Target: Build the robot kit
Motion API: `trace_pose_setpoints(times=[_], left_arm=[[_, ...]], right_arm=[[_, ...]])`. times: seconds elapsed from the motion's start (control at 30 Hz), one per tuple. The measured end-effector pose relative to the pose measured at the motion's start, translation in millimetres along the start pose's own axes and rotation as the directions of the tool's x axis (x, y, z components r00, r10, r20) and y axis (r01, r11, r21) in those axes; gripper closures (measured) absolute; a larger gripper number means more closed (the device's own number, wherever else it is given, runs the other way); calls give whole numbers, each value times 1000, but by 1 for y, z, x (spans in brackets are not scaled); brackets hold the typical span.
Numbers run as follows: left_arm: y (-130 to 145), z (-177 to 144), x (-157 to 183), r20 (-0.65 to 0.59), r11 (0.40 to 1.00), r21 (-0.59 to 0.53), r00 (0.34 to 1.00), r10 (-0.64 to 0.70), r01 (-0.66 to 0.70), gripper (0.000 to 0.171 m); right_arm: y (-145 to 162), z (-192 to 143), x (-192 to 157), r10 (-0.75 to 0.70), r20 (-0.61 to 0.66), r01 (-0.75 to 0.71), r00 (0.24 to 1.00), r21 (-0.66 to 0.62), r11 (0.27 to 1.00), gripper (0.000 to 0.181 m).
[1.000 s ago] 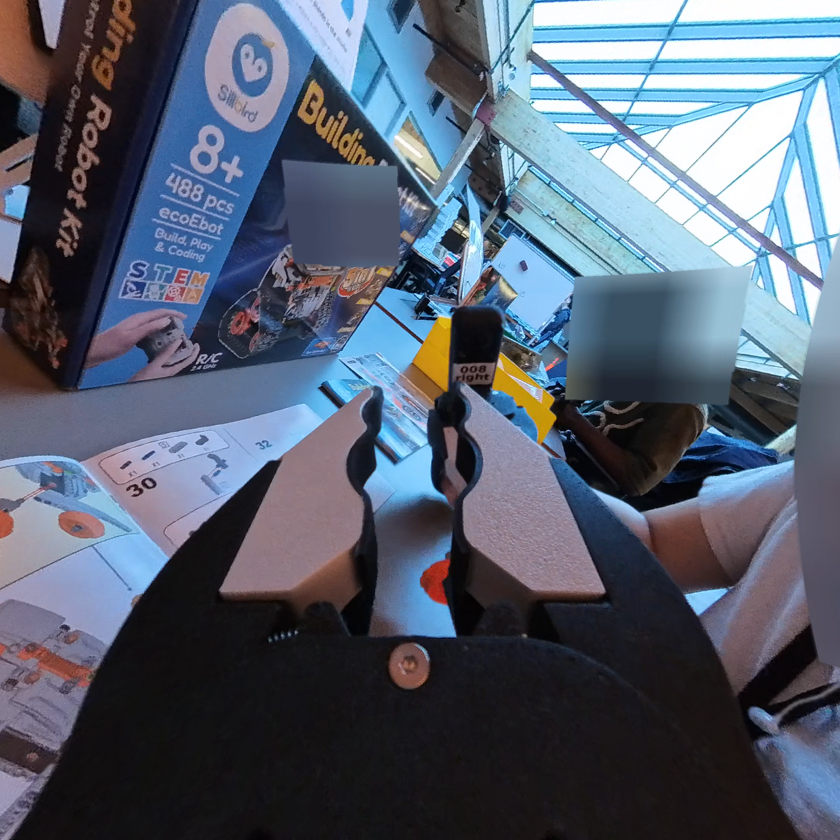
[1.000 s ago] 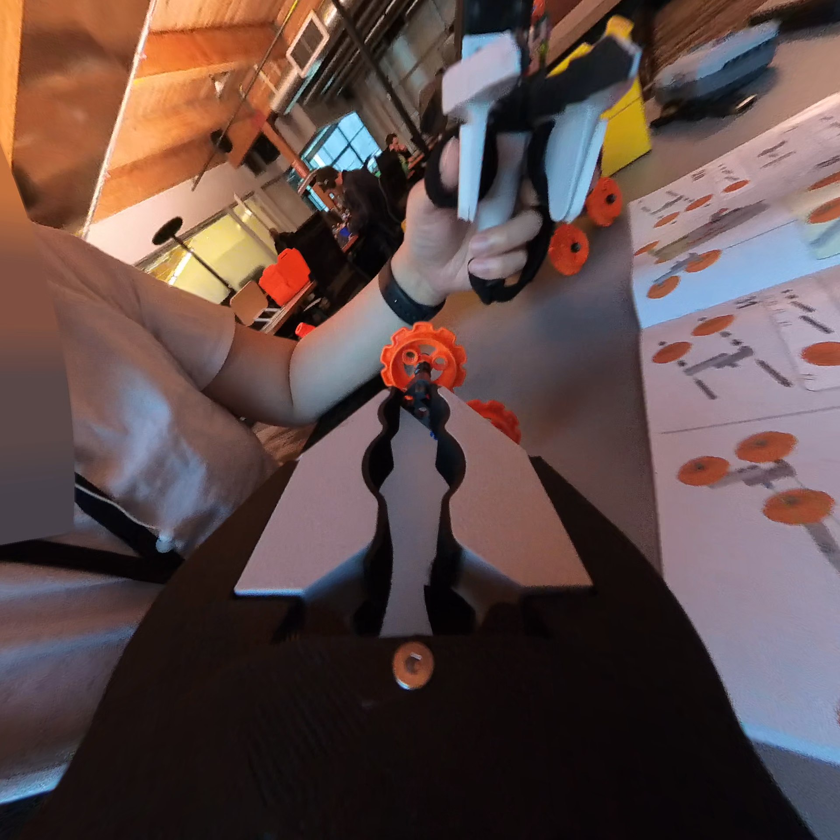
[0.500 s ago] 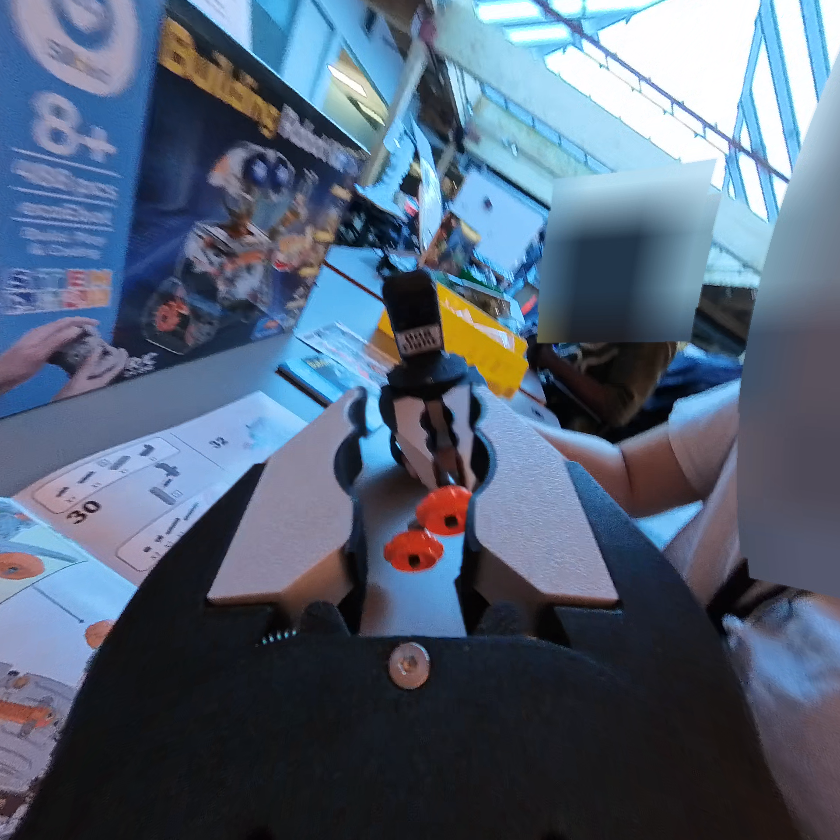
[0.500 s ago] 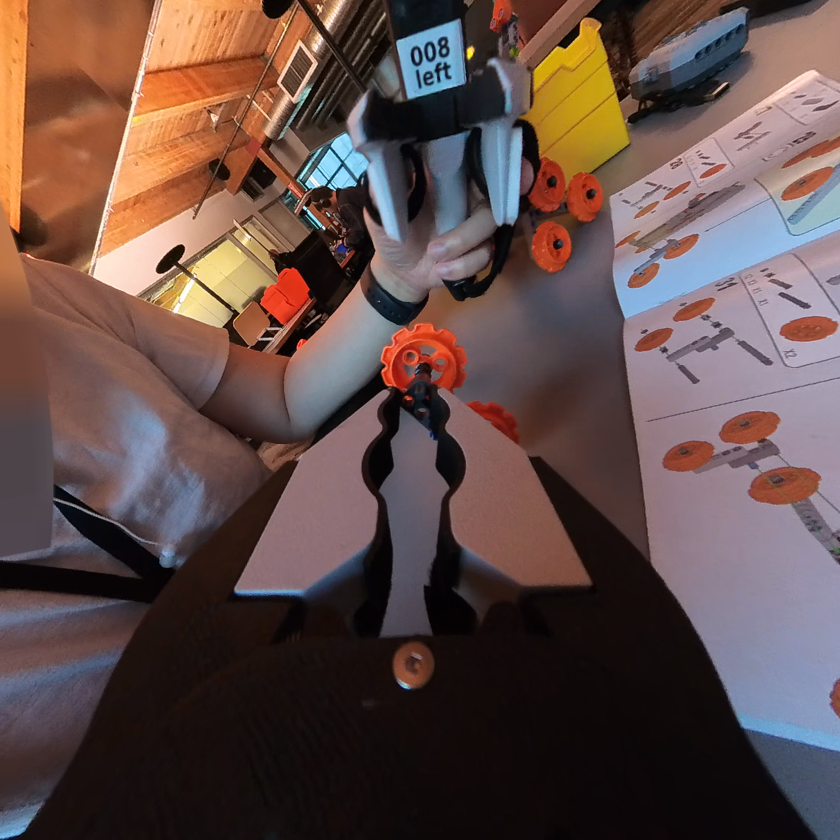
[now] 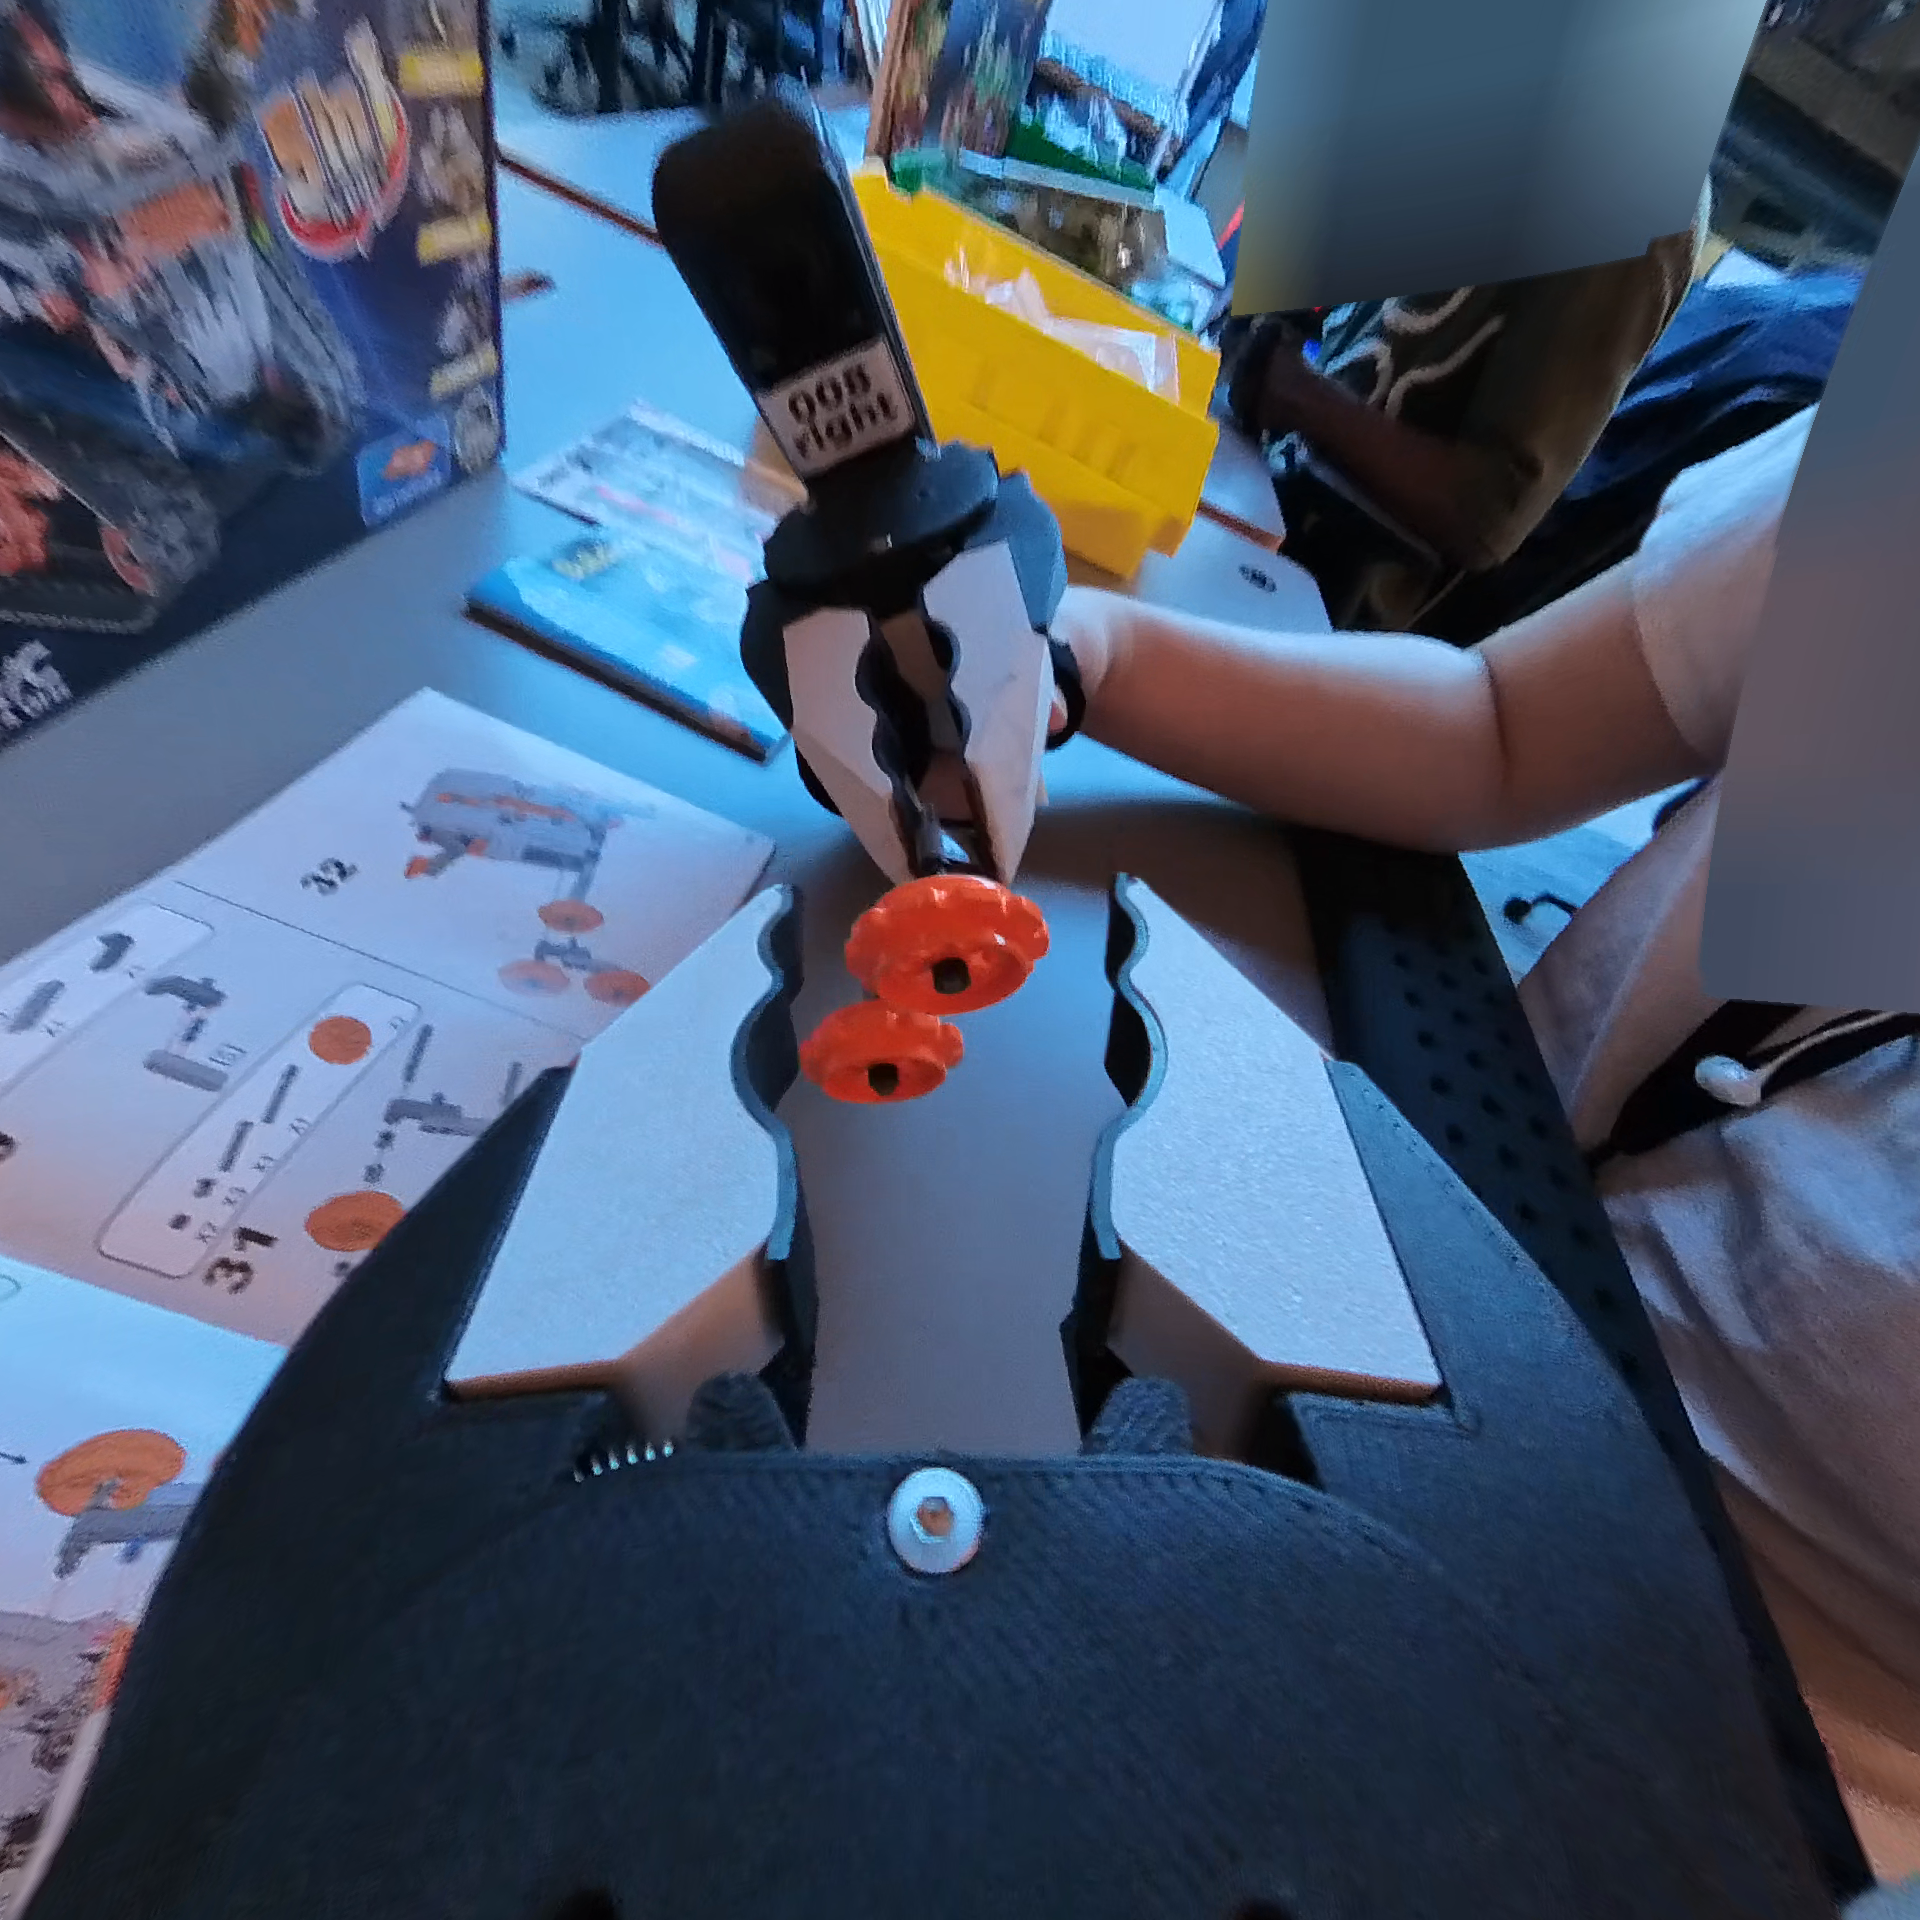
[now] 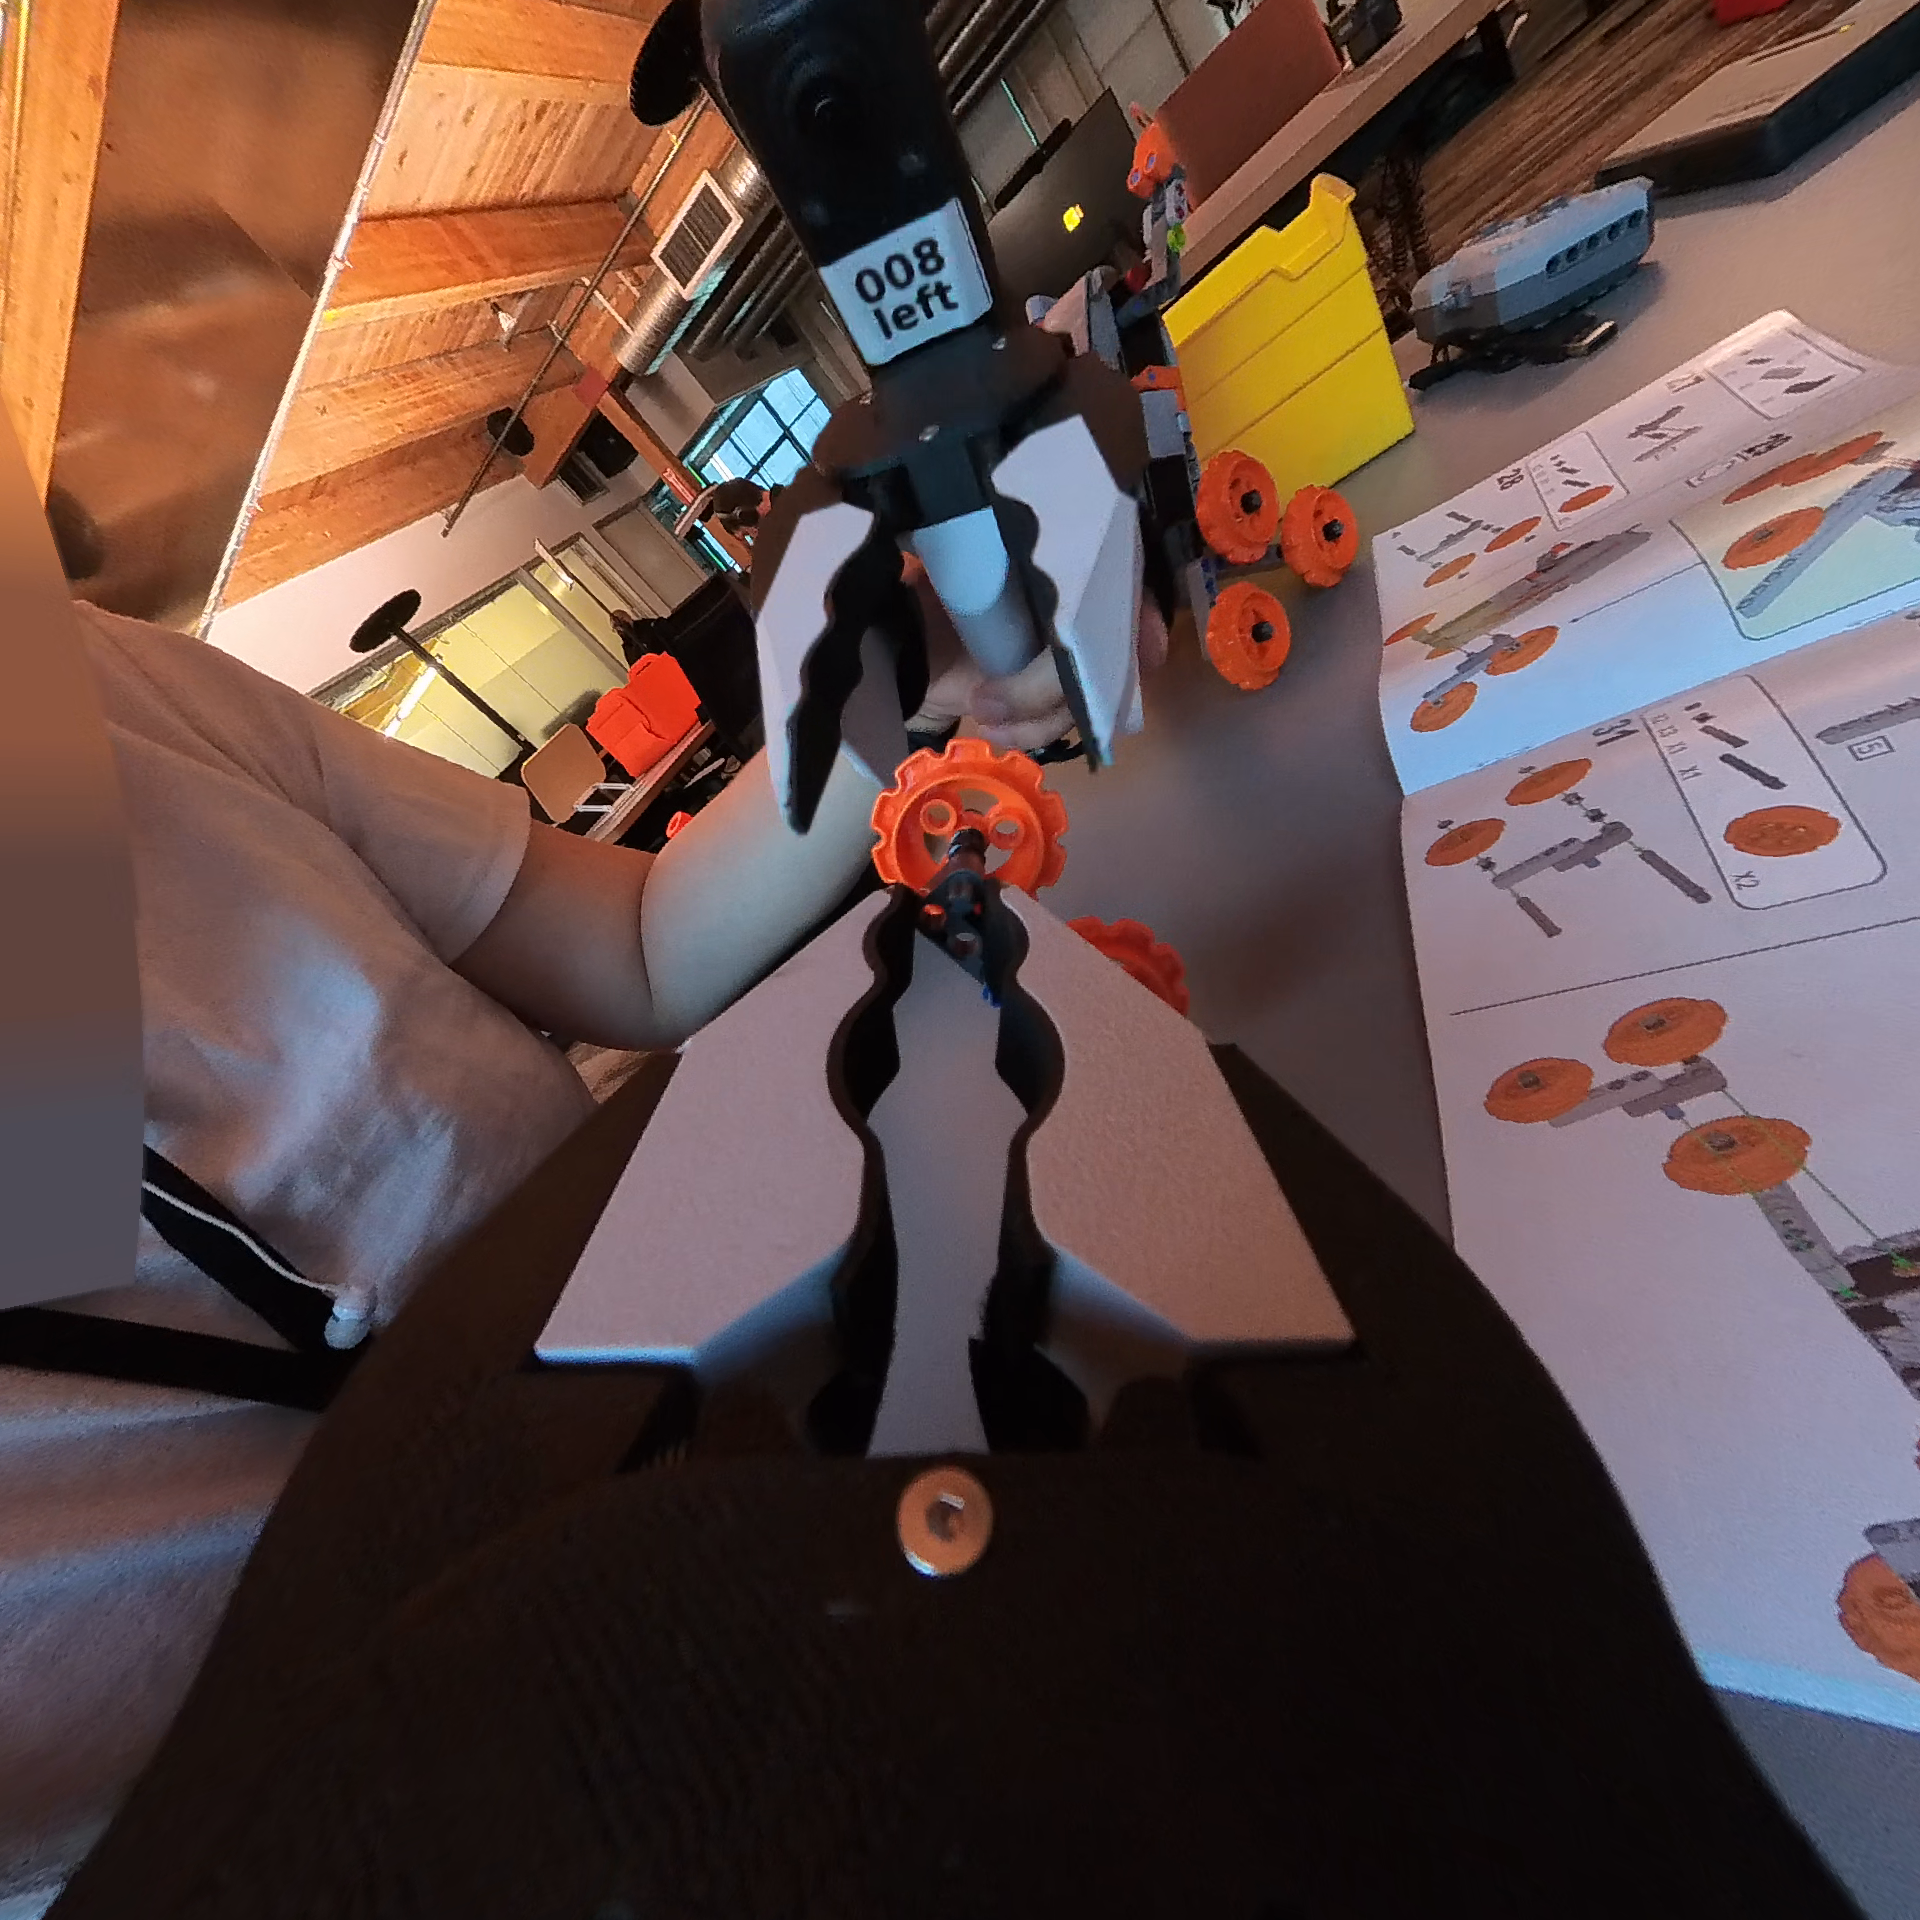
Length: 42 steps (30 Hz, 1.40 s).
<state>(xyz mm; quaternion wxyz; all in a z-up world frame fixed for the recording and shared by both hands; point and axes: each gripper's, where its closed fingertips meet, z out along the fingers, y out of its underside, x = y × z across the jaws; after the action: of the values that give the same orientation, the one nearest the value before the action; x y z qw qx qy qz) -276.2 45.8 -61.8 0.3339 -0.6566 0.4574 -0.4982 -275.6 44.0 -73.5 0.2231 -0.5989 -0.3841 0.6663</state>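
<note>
My right tool [image 6: 961,904] pinches a dark axle carrying an orange wheel [image 6: 961,821], so I keep my wide-open left tool [image 5: 951,914] centred around it above the tabletop [image 5: 312,644].

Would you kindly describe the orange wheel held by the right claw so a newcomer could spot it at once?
Start at the open instruction booklet on the grey table. Beside its edge, the right claw is shut on a short dark axle carrying an orange wheel. Unlike the second loose orange wheel lying on the table, this one is raised, between the open left claw's fingers.
</note>
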Motion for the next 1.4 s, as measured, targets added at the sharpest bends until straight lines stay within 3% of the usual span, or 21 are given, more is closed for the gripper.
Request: trace_pose_setpoints(times=[0.13,0.23,0.53,0.8,0.93,1.4], left_arm=[[14,7,4,5,995,-100,1000,-14,15,114],[20,8,-1,56,989,-147,998,-3,11,123],[25,6,-11,100,986,-167,995,5,12,130],[22,2,-19,109,991,-128,993,-36,50,130],[21,-1,-23,103,991,-102,992,-79,89,130],[9,-5,-14,42,994,-36,994,-105,107,130]], right_arm=[[2,1,2,-16,-13,16,1000,-8,1000,170],[3,3,2,-17,-13,17,1000,-10,1000,170],[5,5,10,13,-33,-13,999,-1,1000,170],[-2,-1,15,6,-57,-4,998,40,999,159],[1,-6,25,-18,-119,21,993,20,1000,156],[7,-1,25,-58,-134,54,989,-27,998,153]])
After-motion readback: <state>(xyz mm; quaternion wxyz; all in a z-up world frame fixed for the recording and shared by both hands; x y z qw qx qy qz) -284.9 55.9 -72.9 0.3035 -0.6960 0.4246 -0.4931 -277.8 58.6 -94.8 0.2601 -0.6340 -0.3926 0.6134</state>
